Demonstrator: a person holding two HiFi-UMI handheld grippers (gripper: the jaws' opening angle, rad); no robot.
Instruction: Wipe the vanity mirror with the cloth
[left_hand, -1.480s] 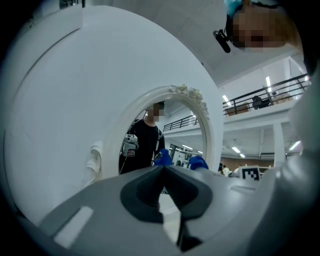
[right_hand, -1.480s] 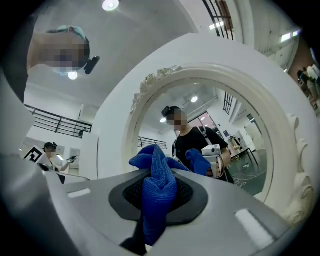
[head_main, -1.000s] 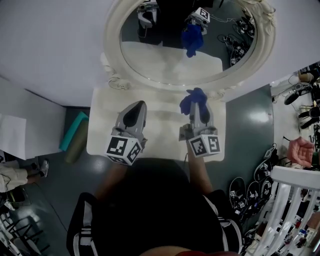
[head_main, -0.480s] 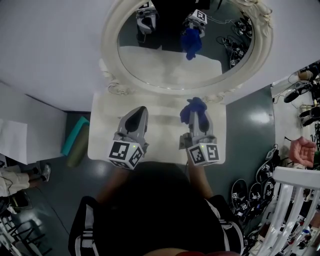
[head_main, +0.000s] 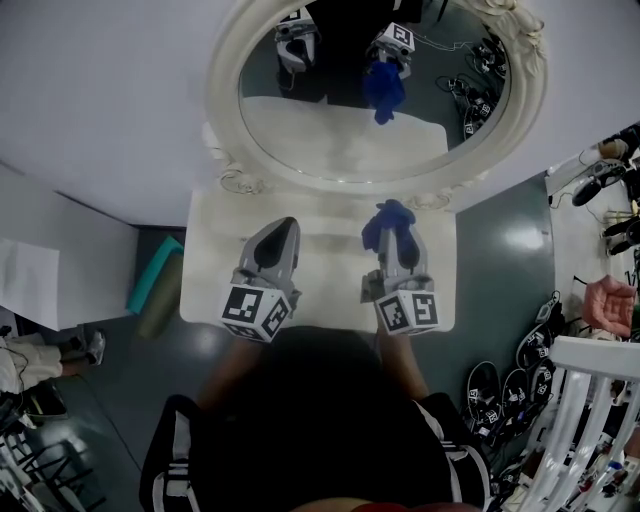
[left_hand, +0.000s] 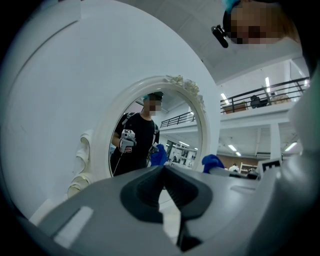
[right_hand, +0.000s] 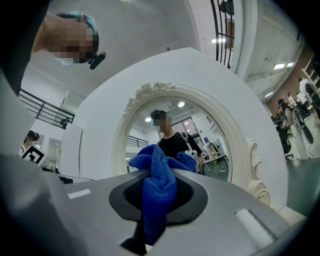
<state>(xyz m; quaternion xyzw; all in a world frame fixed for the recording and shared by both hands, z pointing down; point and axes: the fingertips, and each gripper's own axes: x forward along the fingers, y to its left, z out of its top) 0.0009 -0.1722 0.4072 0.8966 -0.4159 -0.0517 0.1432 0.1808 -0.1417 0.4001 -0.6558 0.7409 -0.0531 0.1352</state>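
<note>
Person in a dark top (head_main: 320, 420) stands at a small white surface (head_main: 330, 278) and holds two tools side by side above it, both aimed at the mirror ahead. The left hand-held gripper (head_main: 281, 224) is clenched on nothing; the left gripper view shows its jaws meeting tip to tip with no object between them. The right hand-held gripper (head_main: 394, 232) is grasping the blue cloth (head_main: 380, 222). In the right gripper view the cloth is pinched between the dark pads, with a bunch of it rising past the tips and a strip hanging below. The cloth is over the far part of the surface, near the foot of the vanity mirror (head_main: 340, 120) but clear of its glass. The oval mirror stands in an ornate cream frame (head_main: 225, 90) at the back edge of the surface, against a white wall (head_main: 100, 80). Its glass reflects the person, both tools and the blue cloth. A teal roll (head_main: 152, 272) lies on the grey floor (head_main: 500, 240) to the left of the surface, and cables and marker boards are scattered on the floor to the right.
</note>
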